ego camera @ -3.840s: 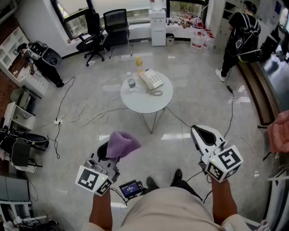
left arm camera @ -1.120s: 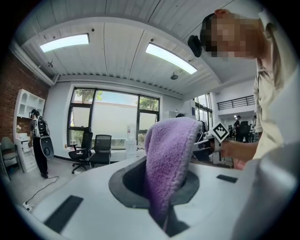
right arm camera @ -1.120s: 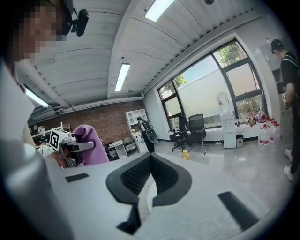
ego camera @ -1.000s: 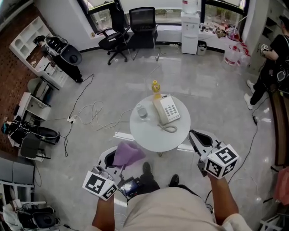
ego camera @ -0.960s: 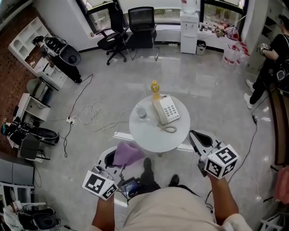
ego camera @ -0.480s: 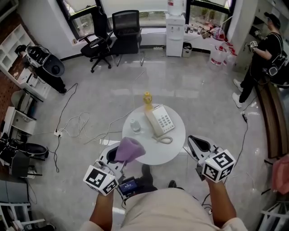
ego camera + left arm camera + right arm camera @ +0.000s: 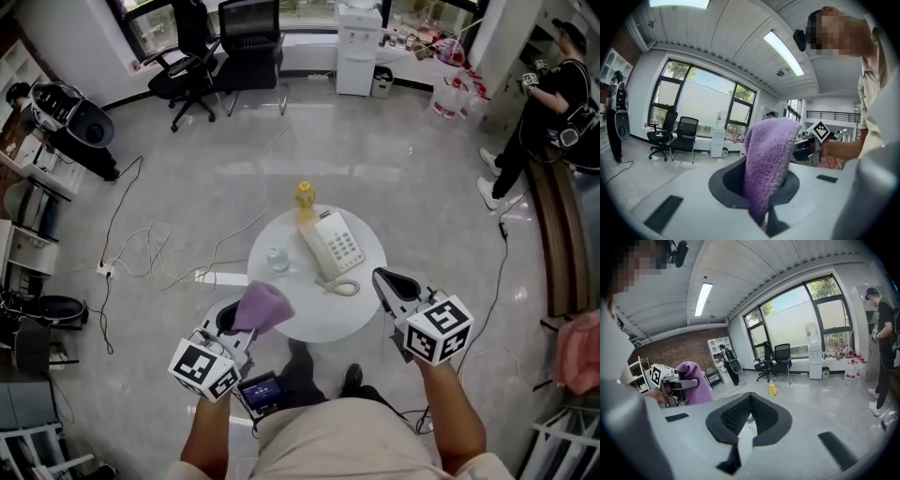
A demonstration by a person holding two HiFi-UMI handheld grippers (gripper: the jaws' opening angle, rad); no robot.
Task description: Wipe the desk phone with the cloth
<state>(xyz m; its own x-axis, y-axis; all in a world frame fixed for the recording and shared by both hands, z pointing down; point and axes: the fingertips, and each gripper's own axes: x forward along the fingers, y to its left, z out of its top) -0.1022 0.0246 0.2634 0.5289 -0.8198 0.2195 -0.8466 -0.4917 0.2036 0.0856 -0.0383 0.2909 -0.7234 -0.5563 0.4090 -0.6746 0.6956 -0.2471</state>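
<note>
right, the desk phone [image 7: 332,244] sits keypad up on the round white table [image 7: 361,314], toward its far side, with its coiled cord [image 7: 339,285] looping out toward the near side. a yellow bottle [image 7: 305,199] stands just behind it at the far rim, and a small clear glass [image 7: 276,258] stands just to its left. the purple cloth [image 7: 262,307] is clamped in the left gripper [image 7: 232,326], bunched and standing up out of the jaws, over the table's near-left edge and apart from the phone. the right gripper [image 7: 392,284] hangs at the near-right edge, jaws pressed together with nothing between them (its marker cube faces up at the camera). further out, loose cables [image 7: 150,253] trail over the glossy grey floor, black office chairs [image 7: 246,28] stand by the window, a white water dispenser [image 7: 356,42] is beside them, and a person in black [image 7: 553,103] stands at the far right.
</note>
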